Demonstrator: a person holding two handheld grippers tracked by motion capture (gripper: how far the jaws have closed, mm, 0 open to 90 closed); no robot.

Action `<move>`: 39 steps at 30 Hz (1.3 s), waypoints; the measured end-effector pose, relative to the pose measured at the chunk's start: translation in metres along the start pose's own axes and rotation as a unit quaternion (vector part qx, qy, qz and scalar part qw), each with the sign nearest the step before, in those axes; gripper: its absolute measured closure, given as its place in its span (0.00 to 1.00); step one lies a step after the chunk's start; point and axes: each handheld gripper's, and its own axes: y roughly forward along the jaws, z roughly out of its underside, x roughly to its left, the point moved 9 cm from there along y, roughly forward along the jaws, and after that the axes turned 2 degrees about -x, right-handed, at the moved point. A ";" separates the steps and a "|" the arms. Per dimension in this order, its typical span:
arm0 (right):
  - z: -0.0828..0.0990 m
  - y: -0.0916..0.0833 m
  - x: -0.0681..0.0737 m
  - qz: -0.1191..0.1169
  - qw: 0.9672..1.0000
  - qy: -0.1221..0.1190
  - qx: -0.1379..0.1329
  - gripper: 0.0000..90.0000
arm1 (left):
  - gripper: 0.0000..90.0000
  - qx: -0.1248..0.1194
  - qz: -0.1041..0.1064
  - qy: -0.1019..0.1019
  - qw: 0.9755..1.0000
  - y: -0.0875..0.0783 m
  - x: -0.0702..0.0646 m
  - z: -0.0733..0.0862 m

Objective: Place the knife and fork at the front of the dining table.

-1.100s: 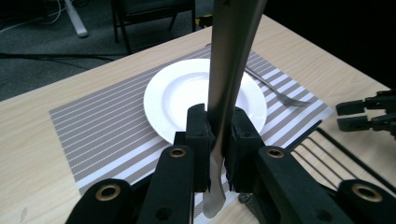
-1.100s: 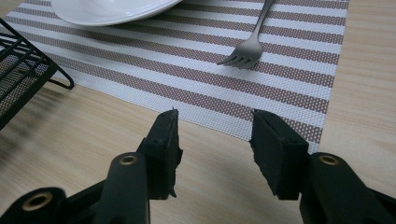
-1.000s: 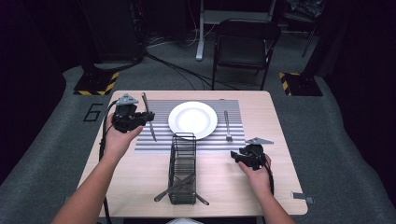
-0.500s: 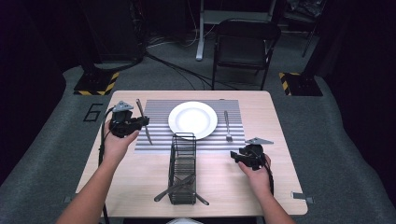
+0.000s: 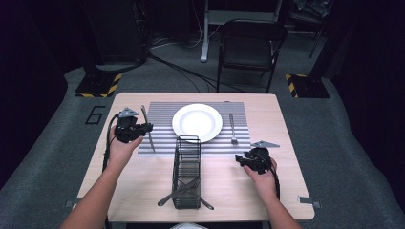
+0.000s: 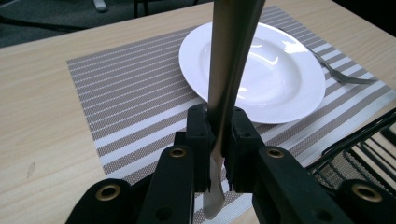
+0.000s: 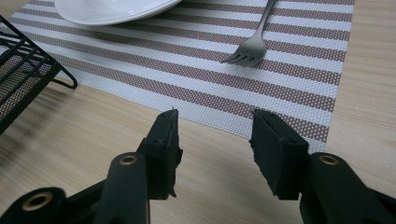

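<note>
So my left gripper (image 5: 143, 128) is clamped tight on a table knife (image 5: 148, 129). In the left gripper view the knife (image 6: 231, 70) runs straight up from between my 2 jaws, with its lower end poking out under the pads. From the high view it hangs over the left edge of the striped placemat (image 5: 162, 117), at about 9 o'clock from the white plate (image 5: 197, 122), lying roughly along the 12-to-6 line. It's near the plate but not touching it. I can't tell whether the knife's end is resting on the mat or just above it.

My right gripper (image 5: 249, 160) is down on the bare wood of the table (image 5: 239, 191), at about 4 o'clock from the plate, just off the mat's lower right corner. Its jaws stand partway apart with nothing between them; the right gripper view shows only wood grain in the gap.

A fork (image 5: 232, 130) lies on the mat at 3 o'clock from the plate, tines toward me. At 6 o'clock from the plate there's a black wire caddy (image 5: 186, 171) with some cutlery (image 5: 184, 188) still lying in it, handles sticking out at the near end.
</note>
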 end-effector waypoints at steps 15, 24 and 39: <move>0.000 0.000 0.000 -0.001 1.000 0.002 0.000 0.57 | 0.89 0.039 -0.041 0.011 0.998 -0.003 0.011 0.003; 0.000 0.001 0.000 -0.001 1.000 0.001 0.000 0.57 | 0.89 0.025 -0.050 -0.022 0.998 0.008 0.018 -0.002; 0.000 0.000 -0.002 -0.002 1.000 0.004 -0.002 0.57 | 0.91 -0.011 -0.046 -0.082 0.996 0.045 0.023 -0.009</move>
